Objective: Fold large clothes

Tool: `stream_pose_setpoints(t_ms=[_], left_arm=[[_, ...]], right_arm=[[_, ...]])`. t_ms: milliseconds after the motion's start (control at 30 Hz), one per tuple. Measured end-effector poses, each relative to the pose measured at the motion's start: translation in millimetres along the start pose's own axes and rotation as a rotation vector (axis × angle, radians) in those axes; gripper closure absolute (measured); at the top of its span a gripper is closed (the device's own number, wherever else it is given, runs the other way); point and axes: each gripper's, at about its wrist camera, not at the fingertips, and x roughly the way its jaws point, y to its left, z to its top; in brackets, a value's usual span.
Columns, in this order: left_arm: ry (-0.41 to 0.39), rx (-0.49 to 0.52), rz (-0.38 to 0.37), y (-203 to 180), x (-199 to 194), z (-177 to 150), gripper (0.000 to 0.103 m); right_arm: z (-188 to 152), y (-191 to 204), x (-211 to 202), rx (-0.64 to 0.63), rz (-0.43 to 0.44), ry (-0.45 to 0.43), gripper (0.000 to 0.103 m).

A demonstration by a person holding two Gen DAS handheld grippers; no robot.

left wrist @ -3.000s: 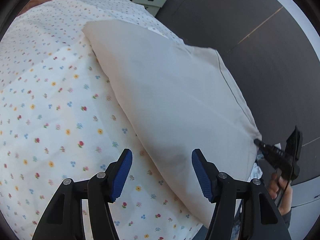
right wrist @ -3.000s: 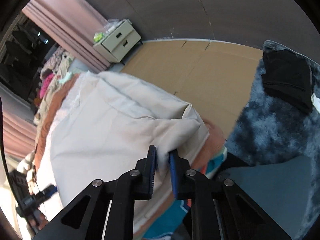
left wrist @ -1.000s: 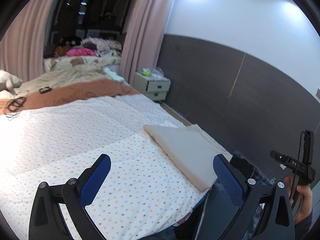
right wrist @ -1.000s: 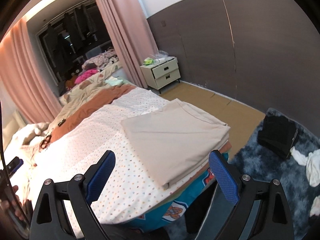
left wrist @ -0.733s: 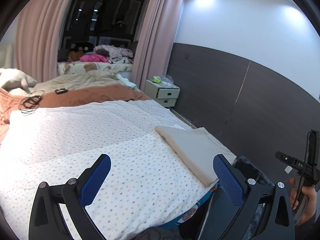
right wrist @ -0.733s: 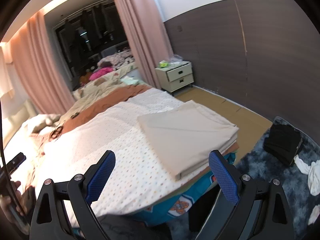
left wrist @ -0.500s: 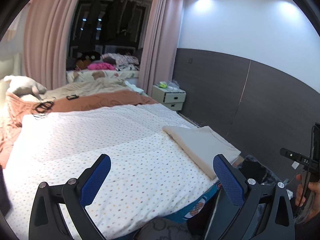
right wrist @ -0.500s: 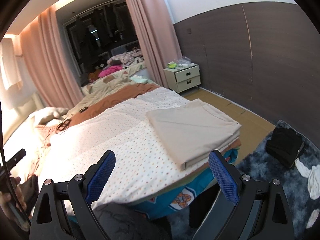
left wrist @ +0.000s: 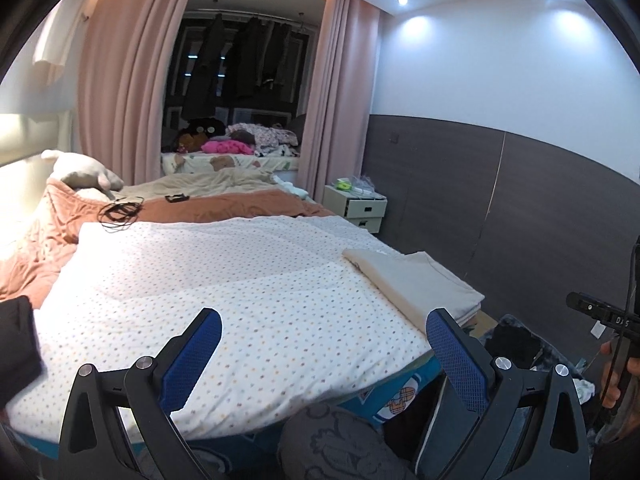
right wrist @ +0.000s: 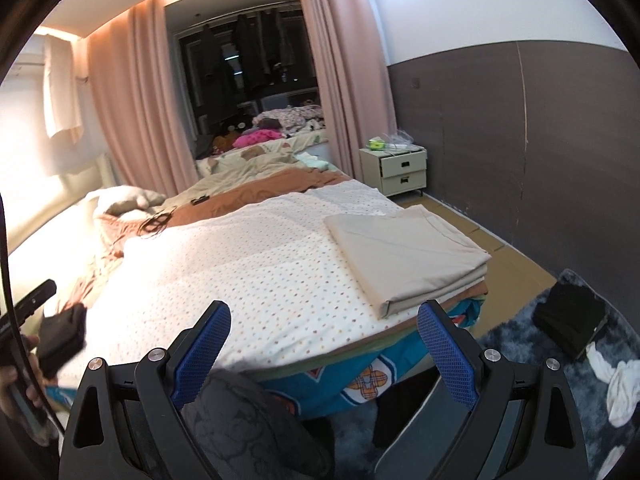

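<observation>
folded beige cloth (right wrist: pixel 404 252) sits on the bed's (right wrist: pixel 260 264) right corner, long axis running away from the cameras. right tongs (right wrist: pixel 322 342) nearer than left tongs (left wrist: pixel 322 346); both spread wide, empty.

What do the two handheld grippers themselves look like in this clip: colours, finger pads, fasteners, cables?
Both match. The left gripper and the right gripper have black angular plastic linkages with silver round screw heads at the joints. Each finger ends in a blue pad with a fine mesh texture. Seen from the left wrist view, the right gripper's body bears small white lettering and a thin black cable.
</observation>
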Motion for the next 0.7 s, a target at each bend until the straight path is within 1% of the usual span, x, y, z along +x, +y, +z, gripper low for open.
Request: stream_pose_setpoints(t_ms=[233, 333, 533, 700], left_arm=[[-0.02, 0.013, 0.041, -3, -26, -30, 0.0], [-0.021, 0.023, 0.057, -9, -33, -45, 0.0], [-0.029, 0.028, 0.081, -16, -50, -74, 0.0], [-0.044, 0.051, 0.101, -24, -60, -89, 0.0]], right_arm=[[-31, 6, -17, -0.004, 0.011, -0.011, 0.008], [-45, 9, -23, -0.014, -0.007, -0.023, 0.008], [-70, 18, -29, -0.032, -0.009, -0.031, 0.008], [-86, 26, -31, -0.05, 0.022, -0.024, 0.008]])
